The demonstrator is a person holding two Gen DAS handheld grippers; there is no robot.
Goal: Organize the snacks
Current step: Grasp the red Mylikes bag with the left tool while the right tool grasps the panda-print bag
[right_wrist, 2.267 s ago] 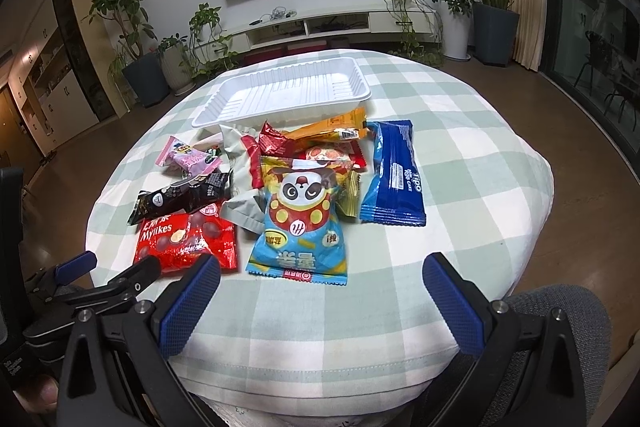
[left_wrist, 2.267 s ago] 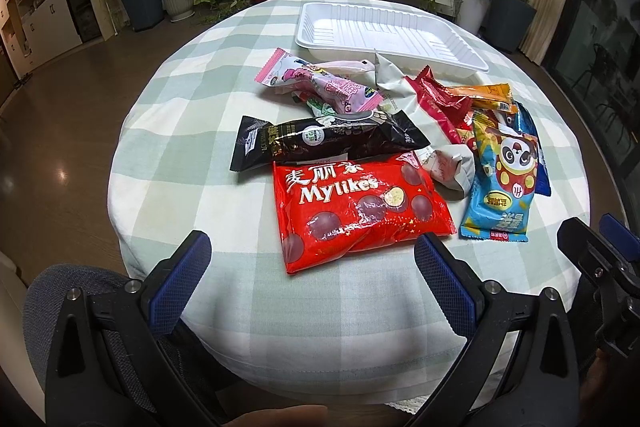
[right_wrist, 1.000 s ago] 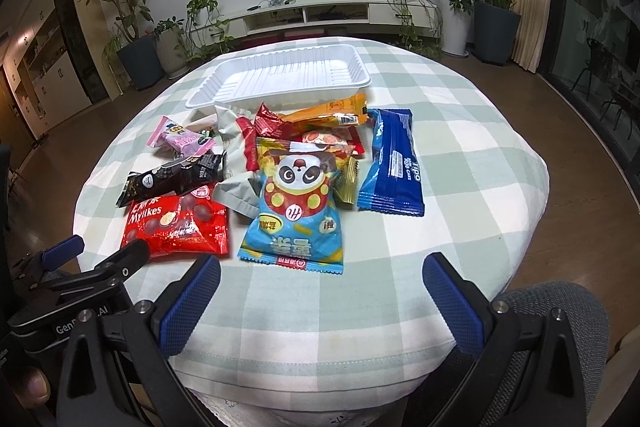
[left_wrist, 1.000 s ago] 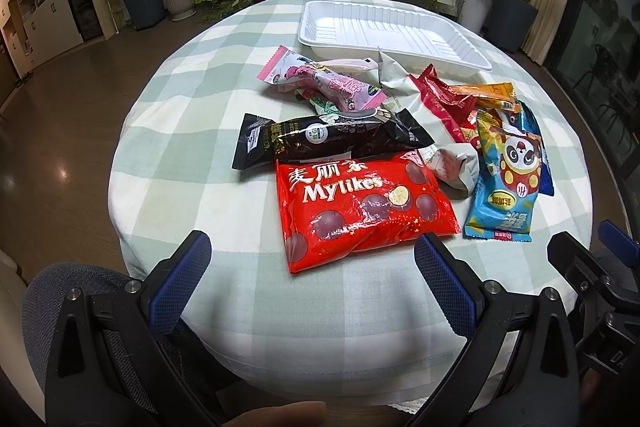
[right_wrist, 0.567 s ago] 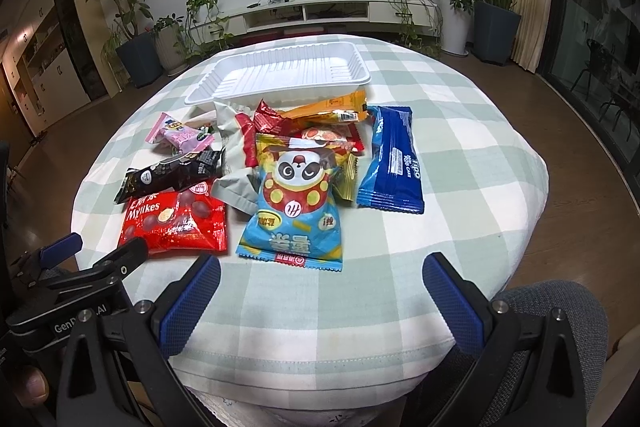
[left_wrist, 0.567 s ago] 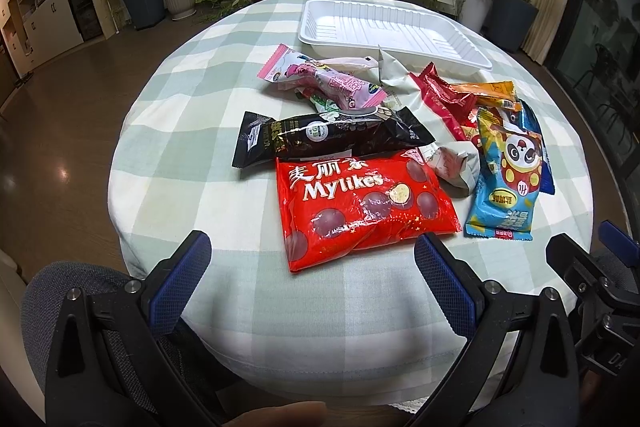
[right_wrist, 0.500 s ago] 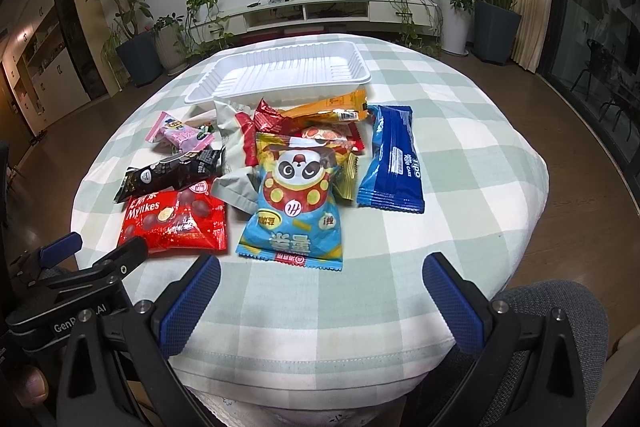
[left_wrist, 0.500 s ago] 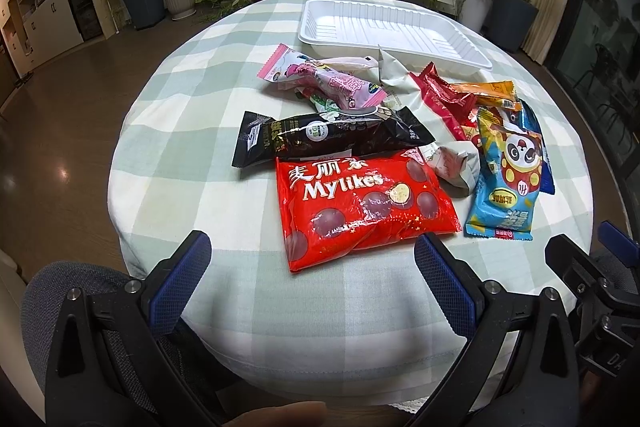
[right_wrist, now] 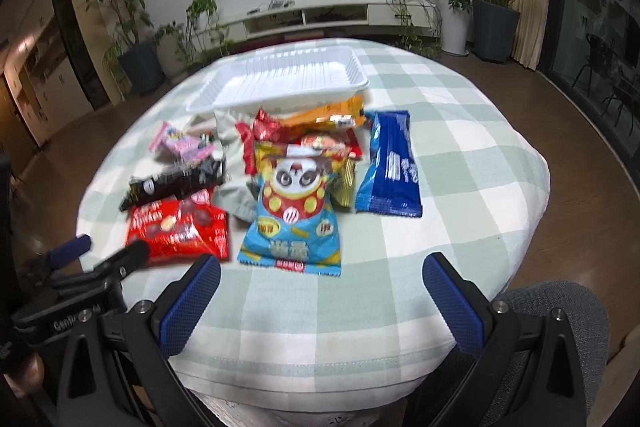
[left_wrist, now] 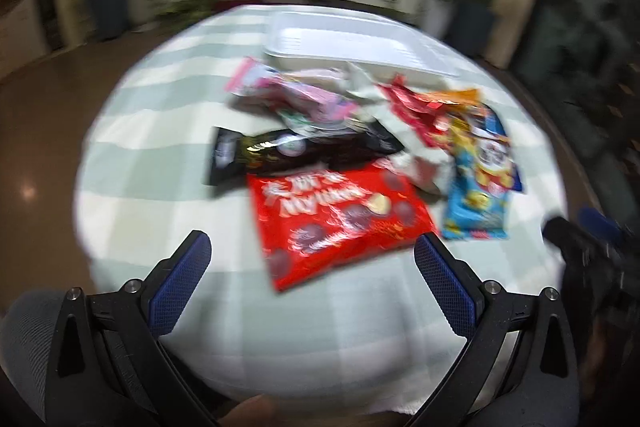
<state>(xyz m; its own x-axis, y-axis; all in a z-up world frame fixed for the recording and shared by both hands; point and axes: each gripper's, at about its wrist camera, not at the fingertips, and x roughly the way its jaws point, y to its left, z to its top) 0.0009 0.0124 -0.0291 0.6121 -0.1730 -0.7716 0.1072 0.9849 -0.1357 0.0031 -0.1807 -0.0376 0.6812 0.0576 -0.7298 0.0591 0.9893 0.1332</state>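
Note:
Several snack packs lie in a heap on the round checked table (right_wrist: pixel 460 163): a red Mylikes bag (left_wrist: pixel 340 219) (right_wrist: pixel 178 229), a black pack (left_wrist: pixel 296 151) (right_wrist: pixel 176 183), a pink pack (left_wrist: pixel 288 95) (right_wrist: pixel 180 143), a blue panda bag (right_wrist: pixel 294 215) (left_wrist: pixel 480 195), a dark blue pack (right_wrist: pixel 392 171) and red and orange packs (right_wrist: pixel 320 123). An empty white tray (right_wrist: pixel 288 83) (left_wrist: pixel 352 43) stands behind them. My left gripper (left_wrist: pixel 312 267) is open, just short of the Mylikes bag. My right gripper (right_wrist: pixel 320 291) is open, just short of the panda bag. Both are empty.
A grey chair cushion (right_wrist: pixel 560 303) lies below the table's near edge. Potted plants (right_wrist: pixel 496 3) and a low TV shelf (right_wrist: pixel 320 11) stand by the far wall. Wooden floor surrounds the table.
Both grippers have moved; both views are now motion-blurred. The snacks sit slightly higher in the right wrist view. Both grippers stay open and the snacks lie as before.

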